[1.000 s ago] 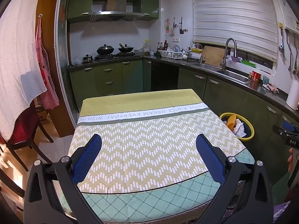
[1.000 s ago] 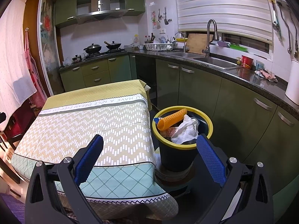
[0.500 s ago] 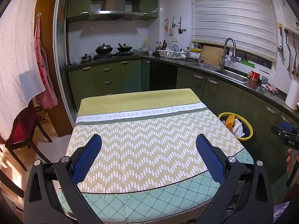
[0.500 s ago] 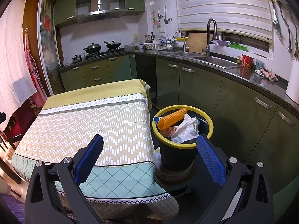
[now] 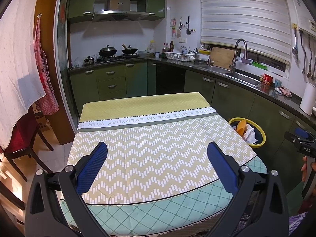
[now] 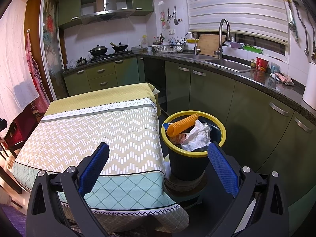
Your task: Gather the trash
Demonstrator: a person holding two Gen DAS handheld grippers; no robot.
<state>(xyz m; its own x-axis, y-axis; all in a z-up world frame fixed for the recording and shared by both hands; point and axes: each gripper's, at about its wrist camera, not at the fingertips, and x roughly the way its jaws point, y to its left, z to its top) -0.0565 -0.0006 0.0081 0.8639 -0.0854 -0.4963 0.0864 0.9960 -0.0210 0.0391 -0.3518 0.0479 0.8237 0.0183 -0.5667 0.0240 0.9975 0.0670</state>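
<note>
A matt woven tablecloth (image 5: 158, 148) covers the table. The bin (image 6: 189, 164) at lower right looks like ribbed dark plastic with a smooth yellow rim, holding crumpled white paper (image 6: 197, 136) and an orange textured foam sleeve (image 6: 182, 124). Glossy green cabinet doors (image 6: 209, 98) stand under a polished speckled stone counter (image 6: 266, 83) and brushed-metal tap (image 6: 224, 37).

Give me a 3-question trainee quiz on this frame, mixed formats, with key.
1. True or false: the left gripper has its jaws closed on a piece of trash.
2. Multiple choice: where does the yellow-rimmed bin stand? A) on the tablecloth B) on the floor between the table and the green cabinets C) in the sink
3. Short answer: name two items visible at the top of the bin.

Key
1. False. Its jaws are wide open and empty above the tablecloth; the right gripper is open and empty too.
2. B.
3. An orange ribbed roll and a crumpled white paper towel.
</note>
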